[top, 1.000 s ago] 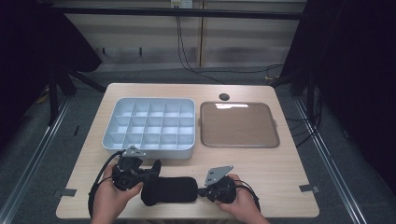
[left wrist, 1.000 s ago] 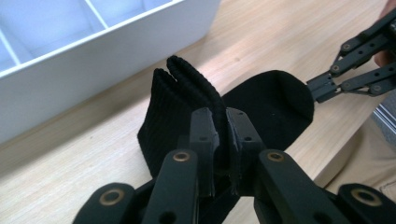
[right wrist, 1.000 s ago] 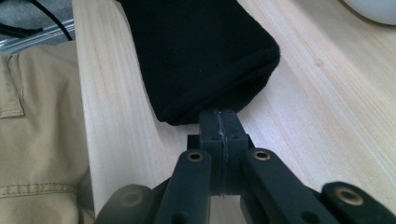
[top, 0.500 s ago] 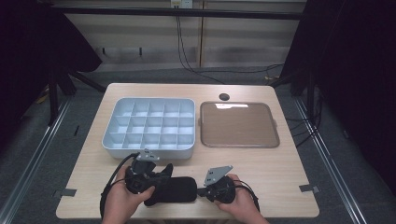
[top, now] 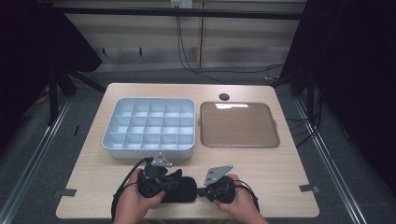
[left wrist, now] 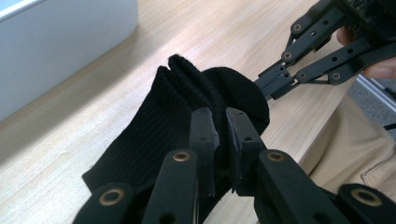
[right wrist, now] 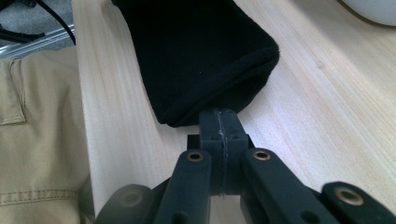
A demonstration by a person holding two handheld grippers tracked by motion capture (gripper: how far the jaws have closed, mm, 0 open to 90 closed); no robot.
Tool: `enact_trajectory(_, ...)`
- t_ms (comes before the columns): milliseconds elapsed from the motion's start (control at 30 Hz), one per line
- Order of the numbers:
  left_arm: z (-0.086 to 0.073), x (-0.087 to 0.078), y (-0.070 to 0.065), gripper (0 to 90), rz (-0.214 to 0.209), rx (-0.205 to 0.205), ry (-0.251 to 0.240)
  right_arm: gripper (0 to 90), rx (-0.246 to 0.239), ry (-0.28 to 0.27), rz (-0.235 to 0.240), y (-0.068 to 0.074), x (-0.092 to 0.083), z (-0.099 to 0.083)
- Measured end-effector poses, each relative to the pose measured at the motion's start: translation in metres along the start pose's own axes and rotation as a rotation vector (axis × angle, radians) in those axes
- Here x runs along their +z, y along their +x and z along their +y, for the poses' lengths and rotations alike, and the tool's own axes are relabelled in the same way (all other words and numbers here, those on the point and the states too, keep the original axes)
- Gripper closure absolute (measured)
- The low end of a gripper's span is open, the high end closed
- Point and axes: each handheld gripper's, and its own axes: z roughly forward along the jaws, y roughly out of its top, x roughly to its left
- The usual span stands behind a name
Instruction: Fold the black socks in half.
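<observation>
1. Pale wood forms the table [top: 289, 172], which is seen in the high view against dark surroundings with cables hanging behind it.
2. At the near edge, the left gripper [top: 173, 178] is held in the person's left hand [top: 133, 203]. Its jaws are seen in the left gripper view to be nearly closed, with a fold of a black sock [left wrist: 187, 121] pinched between the pads.
3. The right gripper [top: 200, 191] is held in the right hand [top: 240, 203]. In the right gripper view its jaws are seen pressed together, with only a seam between them, and the hem of the sock is clamped at the tips.
4. The sock is thus held at both ends, between the two grippers. It lies flat on the table near the front edge; its ribbed end is raised and bunched by the left gripper, as shown in the left gripper view.
5. Just behind the left gripper, a white divided tray [top: 187, 151] is placed, with its compartments arranged in a grid.
6. To the right of that tray, a brown flat tray [top: 240, 126] is set, close beside it but not touching.
7. A small dark round hole [top: 224, 97] is seen in the tabletop behind the brown tray.
8. Beige trousers [right wrist: 37, 140] are visible below the table edge in the right gripper view.
</observation>
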Motion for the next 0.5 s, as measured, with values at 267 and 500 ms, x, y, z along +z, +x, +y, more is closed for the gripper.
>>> enact_trajectory(267,-0.001,0.010,0.000,82.0,-0.002,0.016,0.032,90.0,0.000,-0.003,0.000,0.001,0.001,0.000)
enact_trajectory(500,-0.001,0.020,-0.004,82.0,-0.021,0.030,0.052,90.0,-0.009,0.000,-0.006,0.002,0.002,0.002)
